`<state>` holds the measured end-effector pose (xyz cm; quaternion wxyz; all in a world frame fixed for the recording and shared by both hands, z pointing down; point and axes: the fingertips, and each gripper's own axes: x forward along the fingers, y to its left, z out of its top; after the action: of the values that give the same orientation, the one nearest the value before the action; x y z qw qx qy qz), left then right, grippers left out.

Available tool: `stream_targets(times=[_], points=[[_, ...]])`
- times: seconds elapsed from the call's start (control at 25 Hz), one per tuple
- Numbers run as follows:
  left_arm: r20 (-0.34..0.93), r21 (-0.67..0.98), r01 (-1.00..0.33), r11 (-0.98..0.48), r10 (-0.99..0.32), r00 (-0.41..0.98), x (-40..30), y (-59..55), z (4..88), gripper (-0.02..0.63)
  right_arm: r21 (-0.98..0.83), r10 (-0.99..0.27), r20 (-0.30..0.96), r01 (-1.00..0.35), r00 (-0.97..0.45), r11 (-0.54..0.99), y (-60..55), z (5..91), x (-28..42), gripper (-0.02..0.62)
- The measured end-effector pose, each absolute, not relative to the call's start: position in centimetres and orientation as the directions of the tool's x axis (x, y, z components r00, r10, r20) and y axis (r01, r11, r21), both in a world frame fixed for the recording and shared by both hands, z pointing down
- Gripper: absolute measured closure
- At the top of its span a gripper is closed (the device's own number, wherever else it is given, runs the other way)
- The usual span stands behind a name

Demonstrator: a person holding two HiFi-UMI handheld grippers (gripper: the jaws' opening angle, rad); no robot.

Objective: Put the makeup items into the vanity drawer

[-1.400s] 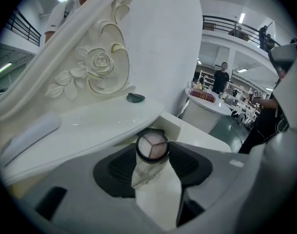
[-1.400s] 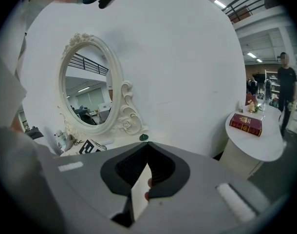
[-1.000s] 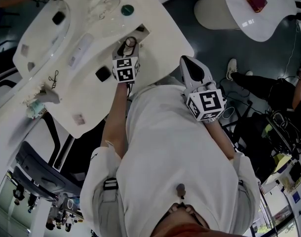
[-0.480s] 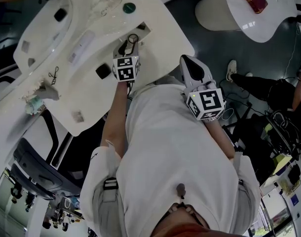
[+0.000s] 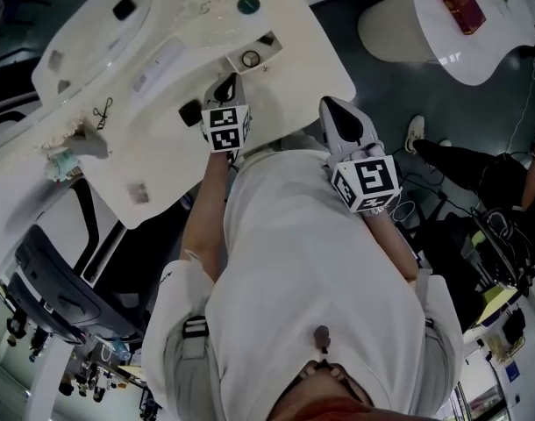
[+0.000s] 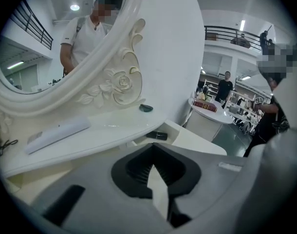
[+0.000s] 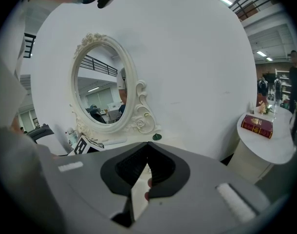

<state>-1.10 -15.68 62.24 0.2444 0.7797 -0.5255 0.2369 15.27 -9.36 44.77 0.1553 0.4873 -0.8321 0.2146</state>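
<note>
**Vanity desk seen from the head view and both gripper views.** The left gripper (image 5: pixel 224 88) is hovering over the white desk (image 5: pixel 313 70), just beside the open drawer (image 6: pixel 190 138) and pointing down at a slant. Its jaws have just been closing and are now lying pressed together with nothing between them. The right gripper (image 5: pixel 332 107) is hanging off the desk's near edge, close to the person's chest. Its jaws are likewise sitting together, pinching nothing.

Inside the drawer a round compact (image 5: pixel 251 58) and a black tube (image 6: pixel 157 135) are lying side by side. A small black item (image 5: pixel 190 112) is resting on the desk top near the left gripper. A dark green round piece (image 5: pixel 247 5) is sitting farther back, by the foot of the carved mirror (image 6: pixel 123 79). A long white bar (image 6: pixel 58 132) is lying along the desk in front of the mirror.
</note>
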Motion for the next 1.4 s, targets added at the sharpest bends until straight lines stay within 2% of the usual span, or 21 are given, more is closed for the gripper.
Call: stream_targets(times=[0.4,0.84,1.12,1.4], points=[[0.582,0.137,-0.955,-0.265,-0.758,0.294,-4.3,-12.1,59.4,0.6,-0.215,-0.711,0.443,-0.834,-0.546,0.508,-7.2,44.1,11.4,0.588],[0.456,0.17,-0.955,-0.245,-0.839,0.296,-6.6,-6.7,51.1,0.601,-0.233,-0.635,0.403,-0.745,-0.659,0.625,-4.4,43.2,5.6,0.588],[0.37,0.181,-0.965,-0.188,-0.897,0.244,-7.9,-3.2,46.0,0.601,-0.251,-0.587,0.378,-0.69,-0.716,0.679,-3.3,42.8,2.6,0.588],[0.366,0.135,-0.979,-0.154,-0.91,0.194,-8.8,-0.8,44.3,0.601,-0.272,-0.534,0.343,-0.626,-0.772,0.731,-2.8,42.4,-0.3,0.588]])
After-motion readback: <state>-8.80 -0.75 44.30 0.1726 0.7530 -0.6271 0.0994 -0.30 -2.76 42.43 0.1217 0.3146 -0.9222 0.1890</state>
